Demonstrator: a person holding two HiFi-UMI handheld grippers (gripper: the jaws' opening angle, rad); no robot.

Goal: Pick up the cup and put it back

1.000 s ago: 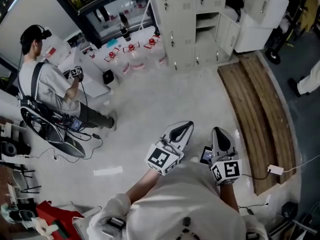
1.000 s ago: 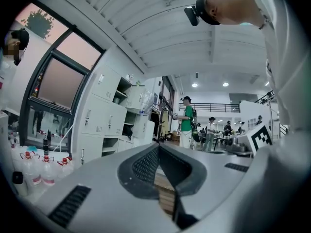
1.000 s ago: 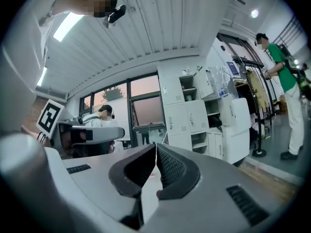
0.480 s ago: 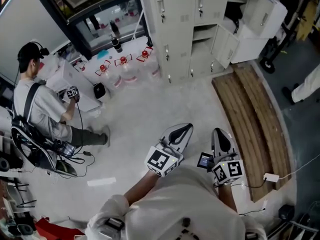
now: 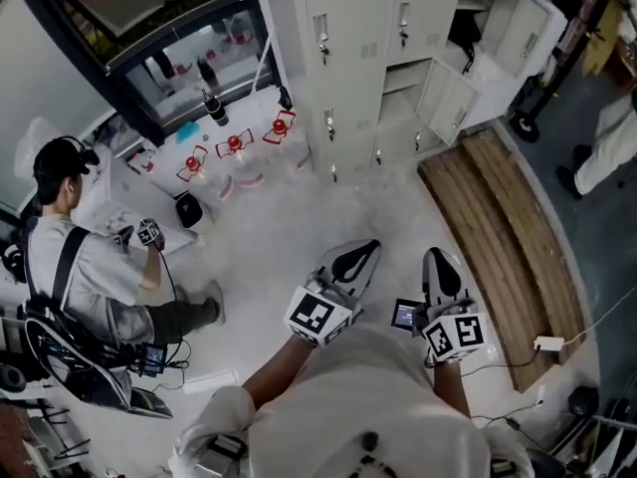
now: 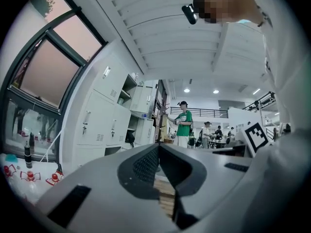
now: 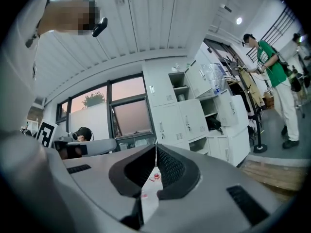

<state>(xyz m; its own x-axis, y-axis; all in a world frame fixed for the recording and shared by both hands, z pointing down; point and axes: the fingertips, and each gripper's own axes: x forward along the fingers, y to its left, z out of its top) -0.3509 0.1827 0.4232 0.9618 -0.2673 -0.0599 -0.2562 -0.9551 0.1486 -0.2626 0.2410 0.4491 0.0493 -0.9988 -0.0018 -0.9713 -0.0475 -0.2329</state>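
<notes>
**Both grippers shut and empty, cup not found**

I cannot tell where the cup is; none of my three views shows it.

In its own view, the left gripper (image 6: pixel 159 145) has its two jaws together and the tips meet in one line. Nothing is held between them. Only a thin slit stays lower down, and through it I see a piece of the wooden boards (image 5: pixel 508 227).

The right gripper (image 7: pixel 156 144) is the same in its own view: the jaws are pressed tip to tip with nothing clamped. Through its slit I see pale floor (image 5: pixel 289 237) and small red spots.

In the head view both grippers are held side by side in front of my body, near each other but apart, above the floor. Each one carries its marker cube, the left cube (image 5: pixel 318 314) and the right cube (image 5: pixel 456 335).

Ahead stands a row of white lockers (image 5: pixel 358 58), some with open doors. The wooden boards lie on the floor to the right of them. To the left of the lockers, under a dark-framed window (image 5: pixel 149 28), stand water bottles with red caps (image 5: pixel 234 152). Further left a seated person (image 5: pixel 90 267) holds another gripper. In the left gripper view, a person in a green shirt (image 6: pixel 183 123) stands far behind.
</notes>
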